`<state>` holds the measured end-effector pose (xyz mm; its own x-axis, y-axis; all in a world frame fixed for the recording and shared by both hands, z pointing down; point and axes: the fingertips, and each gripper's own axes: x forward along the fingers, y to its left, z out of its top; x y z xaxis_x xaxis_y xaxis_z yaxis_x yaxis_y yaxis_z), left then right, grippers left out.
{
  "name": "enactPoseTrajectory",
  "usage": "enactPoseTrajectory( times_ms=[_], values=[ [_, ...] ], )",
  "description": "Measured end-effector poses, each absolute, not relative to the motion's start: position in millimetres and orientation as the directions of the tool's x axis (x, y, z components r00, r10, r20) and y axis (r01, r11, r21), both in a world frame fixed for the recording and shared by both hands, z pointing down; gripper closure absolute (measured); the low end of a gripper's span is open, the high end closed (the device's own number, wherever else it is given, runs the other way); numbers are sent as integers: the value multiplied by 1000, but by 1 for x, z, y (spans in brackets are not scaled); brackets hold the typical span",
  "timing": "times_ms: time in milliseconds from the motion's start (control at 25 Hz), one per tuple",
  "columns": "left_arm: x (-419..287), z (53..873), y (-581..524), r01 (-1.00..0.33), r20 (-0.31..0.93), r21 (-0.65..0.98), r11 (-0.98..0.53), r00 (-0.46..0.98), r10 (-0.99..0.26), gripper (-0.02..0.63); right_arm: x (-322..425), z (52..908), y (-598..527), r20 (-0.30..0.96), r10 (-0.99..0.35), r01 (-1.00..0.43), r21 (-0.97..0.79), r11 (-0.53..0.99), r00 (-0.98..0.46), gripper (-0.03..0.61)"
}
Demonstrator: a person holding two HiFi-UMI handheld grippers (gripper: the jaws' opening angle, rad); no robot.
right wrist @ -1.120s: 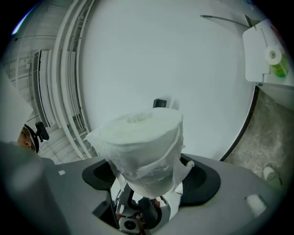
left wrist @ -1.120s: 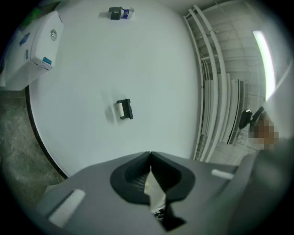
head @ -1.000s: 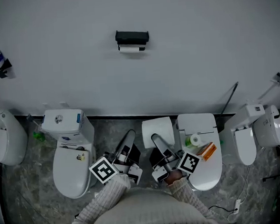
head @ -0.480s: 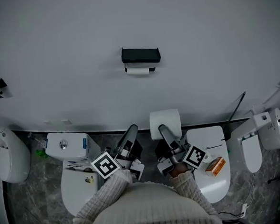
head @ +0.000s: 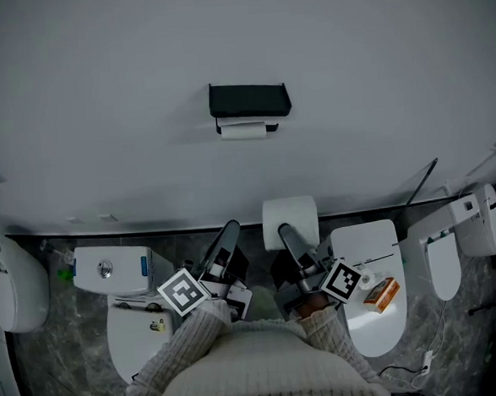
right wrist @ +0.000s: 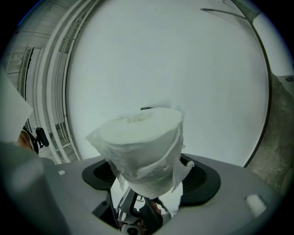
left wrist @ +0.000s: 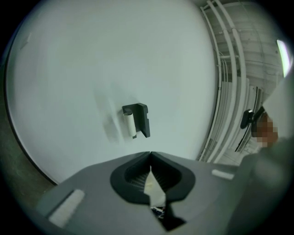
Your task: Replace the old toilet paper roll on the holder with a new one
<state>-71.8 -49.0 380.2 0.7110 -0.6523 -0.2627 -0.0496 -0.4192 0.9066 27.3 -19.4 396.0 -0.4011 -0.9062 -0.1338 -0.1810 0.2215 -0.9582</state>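
A black paper holder (head: 249, 100) is fixed on the white wall, with a thin old roll (head: 243, 131) under it. The left gripper view has the holder (left wrist: 141, 119) turned sideways, the old roll (left wrist: 130, 125) beside it. My left gripper (head: 230, 230) is shut and empty, pointing at the wall well below the holder. My right gripper (head: 286, 232) is shut on a full white new roll (head: 290, 219), which fills the right gripper view (right wrist: 142, 147) and hides the holder there. Both grippers are well apart from the holder.
A toilet with a white tank (head: 111, 270) stands at lower left. Another toilet with a closed lid (head: 370, 303) bears an orange box (head: 380, 292). More white fixtures stand at far left (head: 12, 281) and far right (head: 458, 233). A dark rod (head: 420, 181) leans on the wall.
Both grippers have travelled toward the wall, the right one still carrying the new roll. The holder now sits larger and lower in the head view, and the toilets have slid back.
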Motion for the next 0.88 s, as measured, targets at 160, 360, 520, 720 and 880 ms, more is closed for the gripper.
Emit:
enactPoseTrajectory(
  times_ms=[160, 360, 520, 720, 880],
  values=[
    [-72, 383, -52, -53, -263, 907, -417, 702, -662, 606, 28, 398, -26, -138, -901, -177, -957, 228, -412, 186],
    [-70, 380, -59, -52, -276, 904, -425, 687, -672, 606, 28, 393, -37, -153, -885, -177, -951, 252, -440, 184],
    [-59, 376, -81, -52, -280, 903, -426, 680, -677, 606, 35, 390, -59, -155, -876, -162, -954, 253, -456, 185],
    [-51, 372, -106, -82, -281, 899, -429, 645, -711, 606, 48, 388, -83, -137, -869, -159, -958, 238, -475, 184],
    [-42, 367, -119, -80, -298, 893, -442, 633, -715, 606, 56, 381, -100, -156, -856, -154, -952, 263, -494, 186]
  ],
)
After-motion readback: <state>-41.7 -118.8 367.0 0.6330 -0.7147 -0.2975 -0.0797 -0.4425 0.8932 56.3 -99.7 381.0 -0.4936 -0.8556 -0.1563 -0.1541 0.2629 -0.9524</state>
